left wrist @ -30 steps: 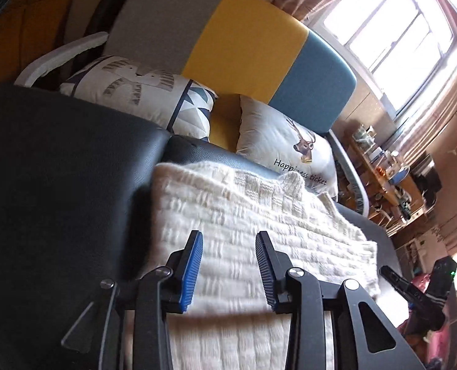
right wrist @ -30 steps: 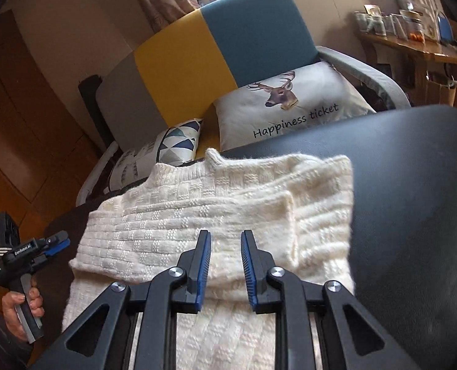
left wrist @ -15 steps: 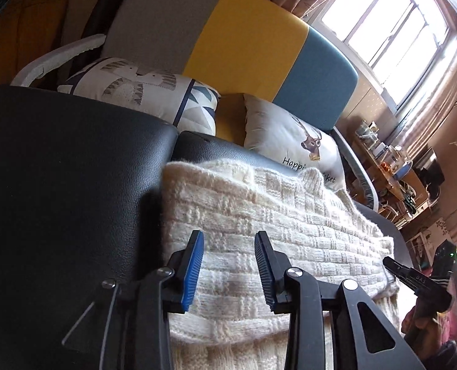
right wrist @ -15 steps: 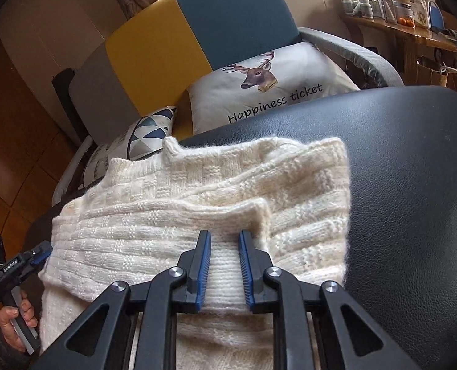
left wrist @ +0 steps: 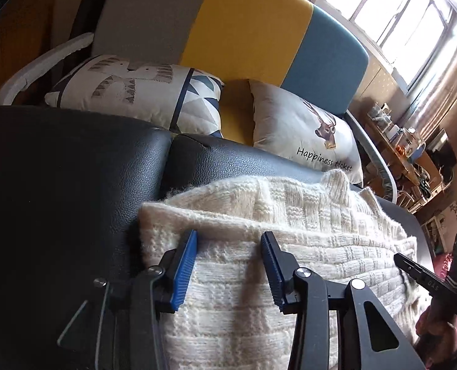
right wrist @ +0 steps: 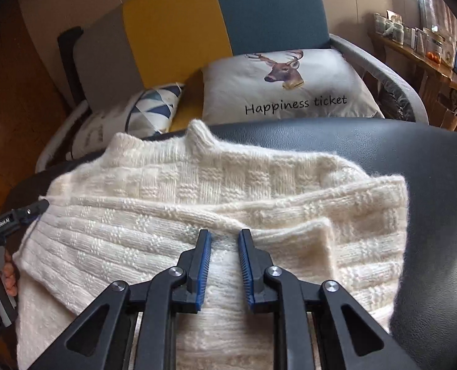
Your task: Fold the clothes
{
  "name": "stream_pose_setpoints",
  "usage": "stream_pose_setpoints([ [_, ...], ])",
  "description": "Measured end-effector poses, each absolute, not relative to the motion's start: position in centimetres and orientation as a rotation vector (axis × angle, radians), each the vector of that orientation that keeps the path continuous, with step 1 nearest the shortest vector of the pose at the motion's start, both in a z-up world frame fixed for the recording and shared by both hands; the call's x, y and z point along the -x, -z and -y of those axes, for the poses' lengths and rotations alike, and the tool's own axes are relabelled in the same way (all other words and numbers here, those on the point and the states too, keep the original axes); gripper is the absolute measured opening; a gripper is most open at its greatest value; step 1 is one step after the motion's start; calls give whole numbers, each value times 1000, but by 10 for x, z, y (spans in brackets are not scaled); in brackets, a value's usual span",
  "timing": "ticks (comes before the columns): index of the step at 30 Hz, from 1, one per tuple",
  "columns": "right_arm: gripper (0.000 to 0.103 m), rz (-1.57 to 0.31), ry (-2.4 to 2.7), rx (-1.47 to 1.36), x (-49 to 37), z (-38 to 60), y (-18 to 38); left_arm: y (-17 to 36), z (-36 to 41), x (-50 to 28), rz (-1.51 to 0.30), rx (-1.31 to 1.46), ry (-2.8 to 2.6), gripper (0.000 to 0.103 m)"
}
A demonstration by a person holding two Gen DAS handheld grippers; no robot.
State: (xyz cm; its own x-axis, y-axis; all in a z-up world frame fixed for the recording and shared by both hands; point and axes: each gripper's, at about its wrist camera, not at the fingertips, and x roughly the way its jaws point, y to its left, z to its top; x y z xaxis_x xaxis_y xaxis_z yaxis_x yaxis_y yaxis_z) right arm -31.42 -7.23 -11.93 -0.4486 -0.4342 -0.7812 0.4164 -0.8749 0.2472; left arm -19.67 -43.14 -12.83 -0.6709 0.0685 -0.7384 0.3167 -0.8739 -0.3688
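A cream knit sweater (left wrist: 305, 215) (right wrist: 228, 178) lies on a black leather surface (left wrist: 74, 169) with its collar at the far side. Its sleeves are folded across the body and its lower part hangs toward me. My left gripper (left wrist: 230, 237) is open, its tips close over the folded sleeve edge near the sweater's left side. My right gripper (right wrist: 225, 234) stands only a narrow gap apart, just over the sleeve edge beside a cuff (right wrist: 314, 237). The knit shows through that gap and the pads press on nothing. Each view shows the other gripper (right wrist: 15, 217) (left wrist: 425, 277) at the sweater's opposite side.
Behind the leather surface stands a sofa with a grey, yellow and blue back (left wrist: 243, 24). It holds a deer cushion (right wrist: 290, 83) and a patterned cushion (left wrist: 136, 92). A wooden shelf with jars (right wrist: 428, 46) runs along the right, under a bright window (left wrist: 397, 6).
Both grippers have come forward and lower, so the sweater now fills more of each view. The left jaws stand a little wider than a second ago. The sweater has not shifted.
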Motion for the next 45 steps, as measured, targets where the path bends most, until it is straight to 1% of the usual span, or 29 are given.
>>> stream_pose_setpoints([
  [4, 18, 67, 2289, -1278, 314, 66, 116, 114, 427, 188, -704, -1187, 2651, 44],
  [7, 18, 114, 2279, -1228, 319, 66, 99, 94, 421, 191, -671, -1127, 2715, 45],
  [9, 18, 118, 2283, -1200, 329, 74, 88, 85, 414, 203, -623, -1122, 2754, 52],
  [10, 18, 112, 2285, -1204, 338, 79, 88, 84, 409, 212, -600, -1141, 2766, 53],
  [13, 18, 45, 2322, -1280, 363, 96, 97, 101, 395, 241, -512, -1268, 2715, 53],
  [15, 18, 21, 2308, -1410, 379, 99, 118, 122, 396, 251, -549, -1340, 2654, 52],
  [17, 18, 48, 2321, -1367, 381, 95, 124, 126, 394, 248, -534, -1282, 2667, 52],
  [21, 18, 110, 2299, -1356, 382, 88, 120, 116, 394, 236, -556, -1221, 2679, 52],
  [23, 18, 176, 2297, -1285, 369, 79, 106, 108, 395, 221, -599, -1190, 2687, 53],
  [24, 18, 212, 2265, -1260, 360, 73, 100, 104, 395, 210, -633, -1167, 2696, 57],
  [26, 18, 283, 2183, -1224, 337, 60, 91, 97, 393, 183, -665, -1131, 2704, 60],
  [28, 22, 314, 2093, -1237, 307, 45, 88, 92, 388, 152, -683, -1112, 2725, 60],
  [31, 22, 352, 2000, -1324, 256, 13, 98, 89, 379, 98, -736, -1095, 2725, 60],
  [34, 22, 340, 1983, -1387, 202, -24, 105, 92, 367, 41, -796, -1086, 2712, 60],
  [38, 23, 432, 2014, -1415, 145, -74, 108, 101, 348, -24, -849, -1113, 2695, 61],
  [40, 23, 488, 1957, -1527, 130, -90, 126, 110, 337, -46, -841, -1158, 2679, 61],
  [42, 22, 506, 1946, -1535, 114, -98, 137, 119, 330, -62, -822, -1204, 2658, 61],
  [45, 22, 597, 1945, -1496, 96, -107, 144, 130, 324, -83, -758, -1239, 2629, 61],
])
